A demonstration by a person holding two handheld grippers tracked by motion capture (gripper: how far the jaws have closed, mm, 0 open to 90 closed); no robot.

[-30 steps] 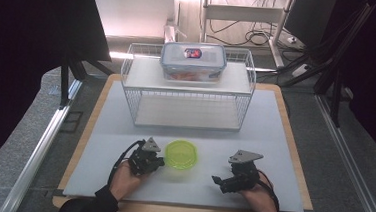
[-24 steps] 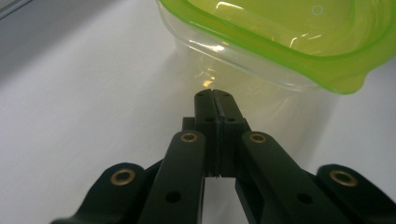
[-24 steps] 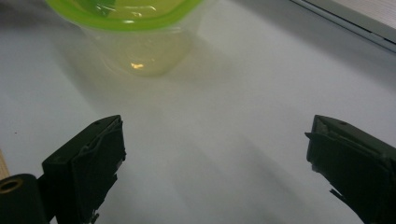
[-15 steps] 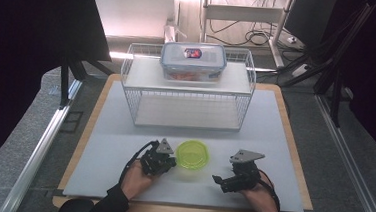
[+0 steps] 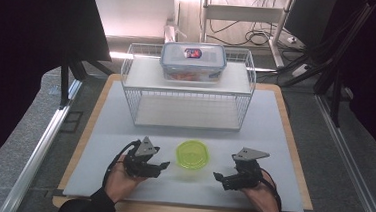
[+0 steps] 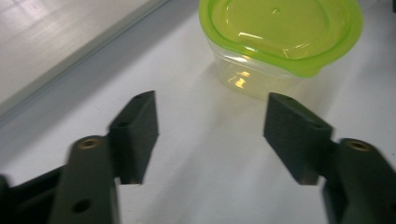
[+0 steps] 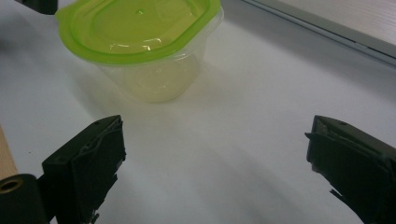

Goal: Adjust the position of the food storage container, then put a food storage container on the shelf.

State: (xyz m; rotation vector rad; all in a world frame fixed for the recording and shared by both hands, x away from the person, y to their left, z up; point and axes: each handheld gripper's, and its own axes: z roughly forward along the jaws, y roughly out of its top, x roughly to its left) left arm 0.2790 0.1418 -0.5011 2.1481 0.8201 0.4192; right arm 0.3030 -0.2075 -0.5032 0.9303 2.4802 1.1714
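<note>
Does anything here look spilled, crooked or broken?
Nothing stands out. The green-lidded tub stands upright and closed on the white mat, apart from both hand-held grippers. The lidded food box sits squarely on the wire rack. No spill shows.

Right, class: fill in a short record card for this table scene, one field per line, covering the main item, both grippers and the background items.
main item: green-lidded container, lid on, standing on the white mat
left gripper: jaws have just been opening, nothing between them, container just ahead
right gripper: open, empty, pointing at the container
wire rack: behind the container, on the mat
blue-rimmed box: closed, on top of the rack
</note>
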